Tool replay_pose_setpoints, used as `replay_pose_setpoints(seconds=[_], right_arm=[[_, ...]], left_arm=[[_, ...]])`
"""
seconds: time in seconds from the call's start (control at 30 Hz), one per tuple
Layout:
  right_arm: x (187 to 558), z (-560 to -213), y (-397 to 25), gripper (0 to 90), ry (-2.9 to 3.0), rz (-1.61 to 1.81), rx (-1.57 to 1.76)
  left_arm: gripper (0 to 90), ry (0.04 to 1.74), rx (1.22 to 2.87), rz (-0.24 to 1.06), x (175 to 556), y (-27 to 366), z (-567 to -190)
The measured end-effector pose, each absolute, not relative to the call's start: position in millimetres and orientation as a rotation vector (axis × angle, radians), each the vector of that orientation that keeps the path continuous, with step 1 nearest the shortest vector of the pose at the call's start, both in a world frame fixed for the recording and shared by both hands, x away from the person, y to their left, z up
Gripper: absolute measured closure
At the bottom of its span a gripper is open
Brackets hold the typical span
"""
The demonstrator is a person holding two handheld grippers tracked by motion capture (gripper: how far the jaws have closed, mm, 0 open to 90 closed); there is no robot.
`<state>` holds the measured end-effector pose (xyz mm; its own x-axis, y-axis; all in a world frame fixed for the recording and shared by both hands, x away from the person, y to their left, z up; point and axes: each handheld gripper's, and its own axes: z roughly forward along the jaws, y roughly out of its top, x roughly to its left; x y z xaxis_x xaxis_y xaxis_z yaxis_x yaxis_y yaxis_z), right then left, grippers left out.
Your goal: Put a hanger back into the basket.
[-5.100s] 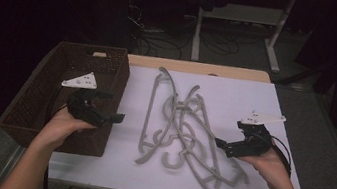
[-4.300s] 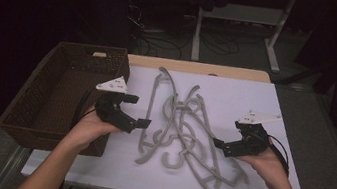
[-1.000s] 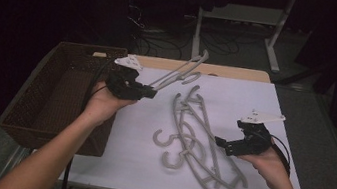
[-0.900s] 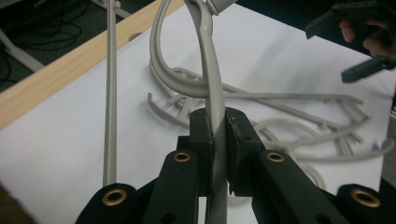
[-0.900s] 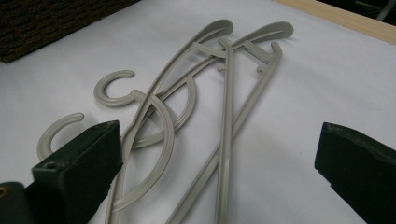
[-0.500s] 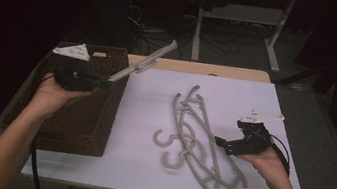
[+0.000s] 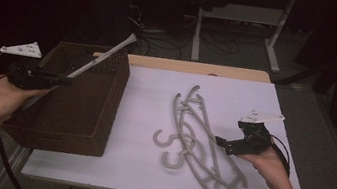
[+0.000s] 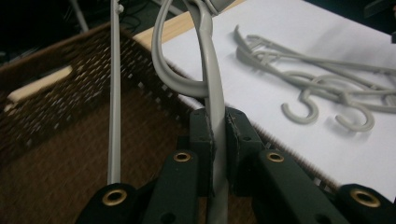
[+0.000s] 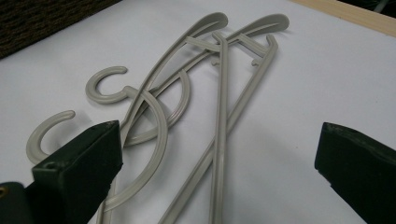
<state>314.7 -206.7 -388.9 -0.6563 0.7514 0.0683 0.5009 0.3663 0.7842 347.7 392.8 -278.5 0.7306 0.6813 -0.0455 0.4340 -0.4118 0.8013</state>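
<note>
My left gripper (image 7: 63, 79) is shut on a grey plastic hanger (image 7: 102, 57) and holds it over the dark wicker basket (image 7: 103, 110); the hanger slants up and away past the basket's far corner. The left gripper view shows its jaws clamped on the hanger's arm (image 8: 215, 102), with the hanger's thin bar (image 8: 113, 93) to the left. Two more grey hangers (image 7: 198, 134) lie tangled on the white table cover, hooks toward the basket. My right gripper (image 7: 219, 143) stands open at their right edge. In the right gripper view the same hangers (image 9: 219, 107) lie between its wide-apart jaws.
The white cover (image 7: 151, 92) spans the table, with a wooden strip (image 7: 200, 69) at the far edge. The basket stands at the table's left side. Beyond the table are cables and a desk frame (image 7: 237, 29) on a dark floor.
My left gripper picked one hanger out of the pile and carried it left, from the table's middle to above the basket. The right gripper has stayed in place, open.
</note>
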Motion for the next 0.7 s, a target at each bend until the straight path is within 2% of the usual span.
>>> replay_pose_setpoints(seconds=[0.27, 0.7], right_arm=[[315.6, -390.0, -205.4, 0.8, 2.336, 1.168, 1.106], [316.5, -391.7, -204.2, 0.8, 2.342, 1.162, 1.105]], left_arm=[[83.1, 0.901, 2.084, 0.319, 340.7, 417.6, -293.3], [83.0, 0.947, 2.148, 0.256, 351.6, 418.0, -316.6]])
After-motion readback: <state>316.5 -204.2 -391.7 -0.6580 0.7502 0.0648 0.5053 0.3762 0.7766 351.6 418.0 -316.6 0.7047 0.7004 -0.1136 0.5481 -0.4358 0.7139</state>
